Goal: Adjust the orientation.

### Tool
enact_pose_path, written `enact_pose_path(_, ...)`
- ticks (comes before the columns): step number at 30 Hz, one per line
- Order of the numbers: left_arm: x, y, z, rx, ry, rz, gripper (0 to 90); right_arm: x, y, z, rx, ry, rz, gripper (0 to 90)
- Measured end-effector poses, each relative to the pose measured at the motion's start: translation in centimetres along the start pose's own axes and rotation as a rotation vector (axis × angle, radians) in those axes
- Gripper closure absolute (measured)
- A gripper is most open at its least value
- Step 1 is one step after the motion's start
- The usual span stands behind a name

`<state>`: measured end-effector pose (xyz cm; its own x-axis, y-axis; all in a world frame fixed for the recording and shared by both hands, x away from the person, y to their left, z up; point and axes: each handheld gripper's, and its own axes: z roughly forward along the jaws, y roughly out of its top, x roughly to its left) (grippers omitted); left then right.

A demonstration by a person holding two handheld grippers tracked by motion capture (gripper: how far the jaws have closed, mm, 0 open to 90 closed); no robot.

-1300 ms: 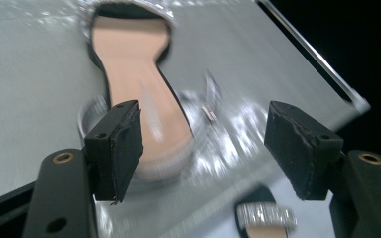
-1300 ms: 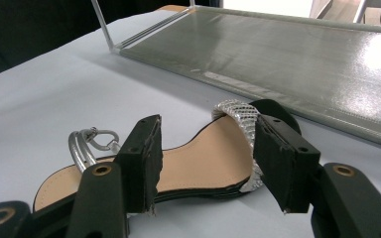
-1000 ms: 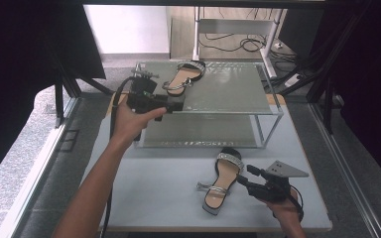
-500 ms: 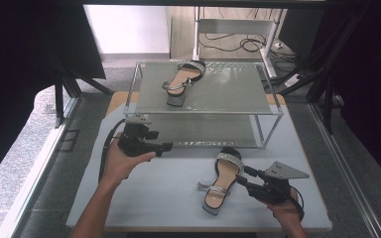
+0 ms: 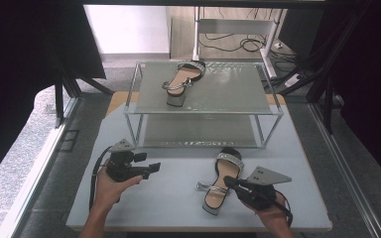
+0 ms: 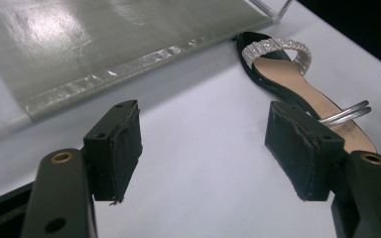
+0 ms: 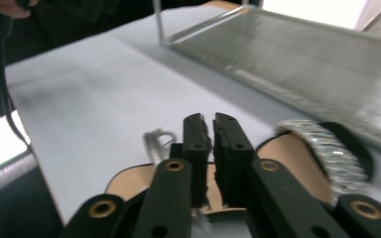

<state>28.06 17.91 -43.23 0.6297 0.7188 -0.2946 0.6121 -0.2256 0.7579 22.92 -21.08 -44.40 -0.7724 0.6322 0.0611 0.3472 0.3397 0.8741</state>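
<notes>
Since a second ago our left gripper (image 5: pixel 151 168) dropped from the shelf (image 5: pixel 203 106) to the table's (image 5: pixel 178 208) near left, jaws wide and empty. Our right gripper (image 7: pixel 208 148) has just been closing, nearly shut over the near-right sandal (image 5: pixel 221 181); can't tell if it's pinching the strap, so let's lift slowly.

Sandal (image 5: pixel 222 181): black sole, tan insole, sparkly silver toe band (image 6: pixel 276 49), thin silver ankle strap (image 6: pixel 345 113), block heel. Lies flat, sole down, on counter (image 5: pixel 178 198) just in front of shelf rack; toe toward rack, heel toward person. Strap arches up over heel end.
</notes>
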Motion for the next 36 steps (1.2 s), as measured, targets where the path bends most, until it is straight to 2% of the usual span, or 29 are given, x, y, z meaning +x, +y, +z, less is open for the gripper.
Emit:
enact_pose_path(1, 0.3, -0.4, 0.0, -0.004, -0.010, -0.014, 30.5, 0.0, 0.0, 0.0, 0.000, 0.000, 0.000, 88.2)
enact_pose_path(2, 0.7, -0.9, 0.3, 0.033, -0.006, -0.015, 30.5, 1.0, 0.1, 0.9, 0.022, 0.013, -0.028, 89.4)
enact_pose_path(3, 0.7, -0.9, 0.3, 0.033, -0.006, -0.015, 30.4, 1.0, 0.1, 0.9, 0.022, 0.013, -0.028, 89.4)
enact_pose_path(5, 0.9, -1.2, 0.2, 0.038, 0.005, -0.010, 30.5, 1.8, 0.3, 1.8, 0.038, 0.033, -0.052, 89.9)
enact_pose_path(7, 0.9, -1.5, 0.5, 0.044, 0.001, -0.017, 30.5, 2.7, 0.4, 2.8, 0.056, 0.070, -0.057, 90.0)
enact_pose_path(8, 0.7, -1.8, 0.9, 0.059, 0.015, -0.010, 30.7, 3.6, 0.3, 4.0, 0.085, 0.098, -0.070, 90.0)
enact_pose_path(9, 0.7, -1.8, 0.9, 0.059, 0.015, -0.010, 30.8, 3.6, 0.3, 4.0, 0.085, 0.098, -0.070, 90.0)
enact_pose_path(10, 0.5, -2.0, 1.3, 0.076, 0.018, -0.003, 30.8, 4.4, 0.1, 5.0, 0.124, 0.097, -0.105, 90.0)
enact_pose_path(12, 0.5, -2.1, 1.6, 0.082, 0.024, 0.000, 30.8, 4.7, 0.0, 5.4, 0.141, 0.092, -0.116, 90.0)
enact_pose_path(13, 0.4, -2.1, 1.8, 0.090, 0.031, 0.007, 30.8, 4.9, -0.2, 6.1, 0.175, 0.068, -0.135, 90.0)
enact_pose_path(14, 0.3, -2.2, 2.1, 0.101, 0.037, 0.016, 30.8, 4.9, -0.2, 6.1, 0.175, 0.068, -0.135, 90.0)
enact_pose_path(16, 0.1, -2.2, 2.5, 0.121, 0.041, 0.030, 30.7, 4.8, -0.5, 6.5, 0.212, 0.041, -0.147, 89.3)
enact_pose_path(17, 0.2, -2.3, 2.6, 0.139, 0.052, 0.033, 30.4, 4.3, -0.8, 6.6, 0.201, 0.056, -0.118, 89.3)
enact_pose_path(19, 0.4, -2.3, 2.4, 0.138, 0.058, 0.028, 30.4, 3.9, -0.8, 6.5, 0.203, 0.077, -0.099, 89.8)
enact_pose_path(22, 0.7, -2.4, 2.0, 0.129, 0.055, 0.009, 30.4, 3.8, -0.9, 6.3, 0.210, 0.079, -0.108, 90.0)
enact_pose_path(26, 0.7, -2.6, 2.0, 0.132, 0.051, 0.002, 30.4, 3.6, -1.1, 5.8, 0.219, 0.091, -0.112, 90.0)
enact_pose_path(33, 0.6, -3.0, 2.9, 0.170, 0.040, 0.010, 30.1, 2.5, -2.1, 2.8, 0.273, 0.110, -0.105, 90.0)
enact_pose_path(36, 0.5, -3.1, 3.0, 0.174, 0.039, 0.007, 30.1, 1.5, -2.7, 1.4, 0.279, 0.121, -0.074, 90.0)
